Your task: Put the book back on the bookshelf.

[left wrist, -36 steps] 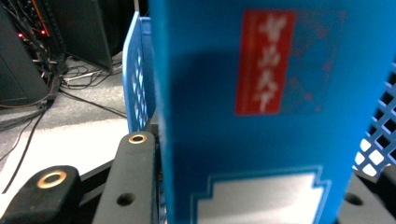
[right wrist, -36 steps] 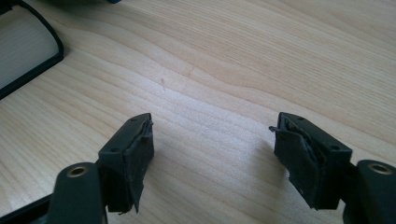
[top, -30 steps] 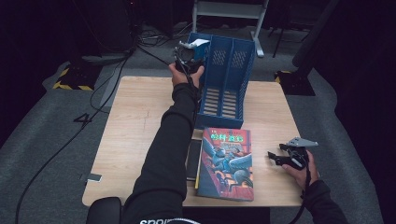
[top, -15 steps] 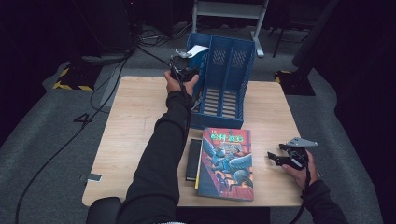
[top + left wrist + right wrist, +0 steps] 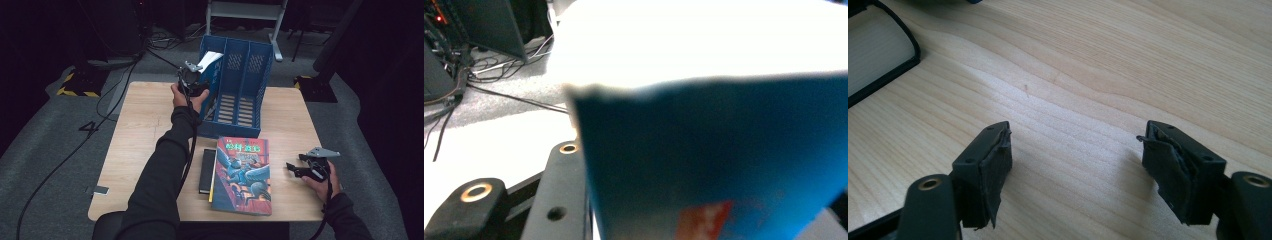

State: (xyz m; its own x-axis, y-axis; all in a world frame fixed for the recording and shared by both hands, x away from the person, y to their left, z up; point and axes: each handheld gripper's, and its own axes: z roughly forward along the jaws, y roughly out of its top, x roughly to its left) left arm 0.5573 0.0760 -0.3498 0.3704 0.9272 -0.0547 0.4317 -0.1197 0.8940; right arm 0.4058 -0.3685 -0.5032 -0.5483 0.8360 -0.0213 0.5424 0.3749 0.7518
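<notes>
Your left tool [image 5: 196, 80] is at the far left corner of the blue file rack [image 5: 250, 80], clamped on a blue-covered book [image 5: 210, 70] whose white page edge shows at the top. The book stands tilted in the rack's leftmost compartment, against its left wall, and sticks up above the rim. In the left gripper view the blue cover [image 5: 719, 160] sits close in front of the camera with the white pages above it, and one black jaw rises beside the cover's left edge; the other jaw is hidden behind the book. Your right tool [image 5: 300, 167] rests low over the bare wood at the near right of the counter [image 5: 140, 130], its jaws standing well apart with nothing between them; the right gripper view shows only wood grain in the gap [image 5: 1075, 165]. Between your arms, near the front edge, a large illustrated book [image 5: 241, 175] lies flat, face up, just near of the rack. A slim black book [image 5: 207, 170] lies partly under its left edge. The rack's middle and right compartments show their slotted floors.
</notes>
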